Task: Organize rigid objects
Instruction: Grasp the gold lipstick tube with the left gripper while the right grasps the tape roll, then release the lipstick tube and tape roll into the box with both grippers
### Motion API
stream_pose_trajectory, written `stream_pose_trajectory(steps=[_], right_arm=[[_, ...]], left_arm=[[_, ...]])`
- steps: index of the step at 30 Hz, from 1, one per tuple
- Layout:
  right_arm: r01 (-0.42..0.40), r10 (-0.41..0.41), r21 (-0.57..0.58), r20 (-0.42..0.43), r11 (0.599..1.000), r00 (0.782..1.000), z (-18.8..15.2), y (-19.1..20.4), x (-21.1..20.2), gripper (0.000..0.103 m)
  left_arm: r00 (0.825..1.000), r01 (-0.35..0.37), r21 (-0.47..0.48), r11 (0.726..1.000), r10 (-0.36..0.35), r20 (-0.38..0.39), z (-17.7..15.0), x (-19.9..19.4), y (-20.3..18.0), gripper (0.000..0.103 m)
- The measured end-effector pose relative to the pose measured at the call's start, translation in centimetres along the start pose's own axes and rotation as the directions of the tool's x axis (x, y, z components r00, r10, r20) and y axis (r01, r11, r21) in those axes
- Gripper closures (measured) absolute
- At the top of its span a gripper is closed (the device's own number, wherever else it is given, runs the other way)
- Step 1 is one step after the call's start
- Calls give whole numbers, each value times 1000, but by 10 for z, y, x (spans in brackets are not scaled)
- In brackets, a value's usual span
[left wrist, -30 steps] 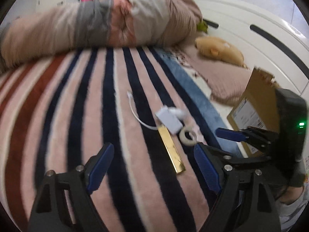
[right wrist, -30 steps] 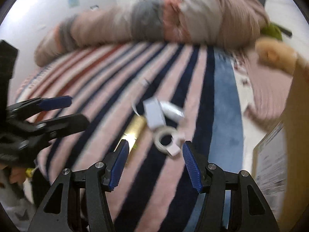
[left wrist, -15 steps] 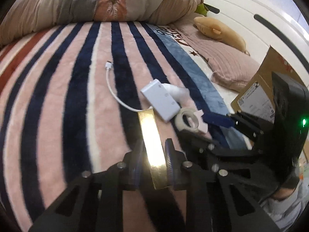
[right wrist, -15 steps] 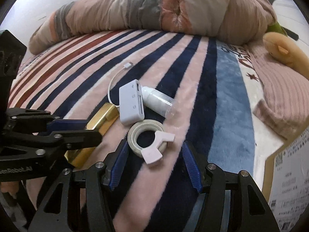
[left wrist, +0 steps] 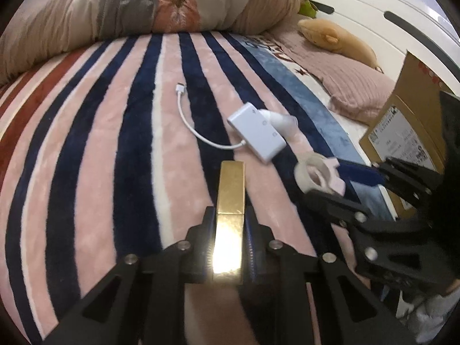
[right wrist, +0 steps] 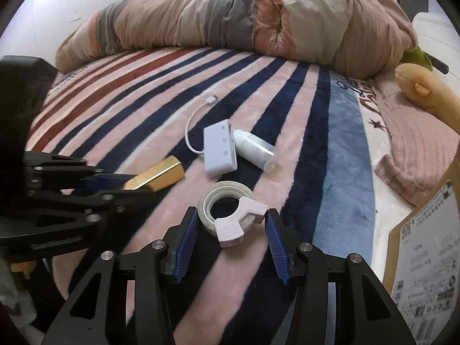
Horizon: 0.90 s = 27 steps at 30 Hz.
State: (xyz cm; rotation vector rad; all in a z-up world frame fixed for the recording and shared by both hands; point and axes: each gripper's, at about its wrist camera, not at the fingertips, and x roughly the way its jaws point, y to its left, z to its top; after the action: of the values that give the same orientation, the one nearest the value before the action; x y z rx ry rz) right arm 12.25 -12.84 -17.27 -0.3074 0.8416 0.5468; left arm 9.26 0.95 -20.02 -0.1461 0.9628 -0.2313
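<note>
A shiny gold bar [left wrist: 230, 201] lies on the striped blanket, and my left gripper [left wrist: 228, 224] is shut on its near end; it also shows in the right wrist view [right wrist: 155, 174]. A white adapter hub [left wrist: 257, 135] with a cable and a small white bottle [left wrist: 283, 120] lie beyond it. A clear tape roll with a pink dispenser clip [right wrist: 228, 211] sits between the open fingers of my right gripper [right wrist: 231, 240]; the pads are at its sides, not pressing. The roll also shows in the left wrist view [left wrist: 313, 171].
A rolled duvet [right wrist: 244, 20] lies across the far side of the bed. A pink pillow [right wrist: 422, 155] and a yellow plush toy [right wrist: 425, 92] lie at the right. A cardboard box [right wrist: 428, 261] stands at the bed's right edge.
My left gripper went from open to shut on the gold bar. My right gripper moved forward until the tape roll sat between its fingers.
</note>
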Motion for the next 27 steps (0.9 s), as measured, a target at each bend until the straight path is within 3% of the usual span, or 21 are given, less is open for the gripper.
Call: stream_pose_trajectory(steps=[4,9,17,23,27], right_arm=[[3,-4,20,12,1000,1000,-1,3,-14,60],[-11,10,9,110,1000,994,8,10,-54,60],[-14,8,17,329,1000,944,27,9,-148,60],[76,-117,114,416,991,902,22,-33,-209,60],[204,-266,196,382,959,885,3,-75,-228,60]], left_arm=[[1000,-12,4,1000,12,21,-1,-14,-1,88],[995,-37,4,999,36,96,4,-56,0,88],[968,-29,72,997,10,251,27,-137,-29,88],[941,17,198,980,-83,328,53,-176,-85,88],[930,96,293,951,-190,313,75,-182,-137,88]])
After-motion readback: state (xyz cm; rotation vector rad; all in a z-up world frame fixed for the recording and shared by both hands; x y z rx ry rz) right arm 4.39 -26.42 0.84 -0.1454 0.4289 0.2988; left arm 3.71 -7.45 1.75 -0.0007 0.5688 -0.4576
